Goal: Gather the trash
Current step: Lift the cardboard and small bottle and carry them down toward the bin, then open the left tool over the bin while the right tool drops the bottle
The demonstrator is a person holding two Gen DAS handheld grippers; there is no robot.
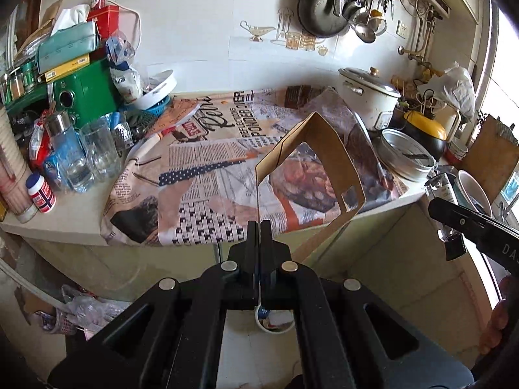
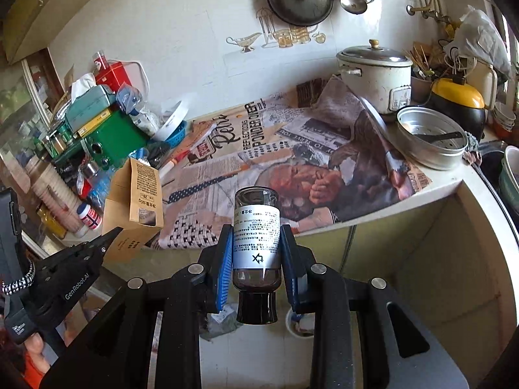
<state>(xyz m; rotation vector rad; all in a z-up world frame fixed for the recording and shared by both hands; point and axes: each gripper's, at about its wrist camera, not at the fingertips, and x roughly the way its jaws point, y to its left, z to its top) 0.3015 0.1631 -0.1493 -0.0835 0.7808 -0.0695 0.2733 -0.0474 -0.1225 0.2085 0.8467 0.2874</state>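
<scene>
The kitchen counter (image 2: 431, 191) is the anchor here, a pale slab covered across its middle by a newspaper-print cloth (image 1: 207, 175); at the counter's far right stands a white rice cooker (image 2: 376, 74) with a metal steamer pan (image 2: 431, 142) just in front of it; at the counter's left end a heap of boxes, a green tin (image 1: 84, 90) and clear glasses (image 1: 97, 149) crowd together; both pieces of trash are already off the counter and held out in front of its near edge; the left gripper (image 1: 259, 227) has its jaws pressed fully together on the thin wall of an empty brown paper box (image 1: 327, 142), which sticks up open and hollow, above the counter's front edge; the right gripper (image 2: 256, 253) has its blue-padded jaws set narrow around a small dark bottle (image 2: 258, 236) with a white label, cap pointing back toward the hand, bottle clear of the counter's edge; below the counter, on the floor, a small round white container (image 2: 296, 325) shows between the fingers, with what looks like scraps inside; I judge the picking-up is done and this is the carry; the next move, as I read it, calls for bringing both loads down over that bin, if bin it is, and opening each pair of jaws in turn; the floppy box may swing or catch on the rim
</scene>
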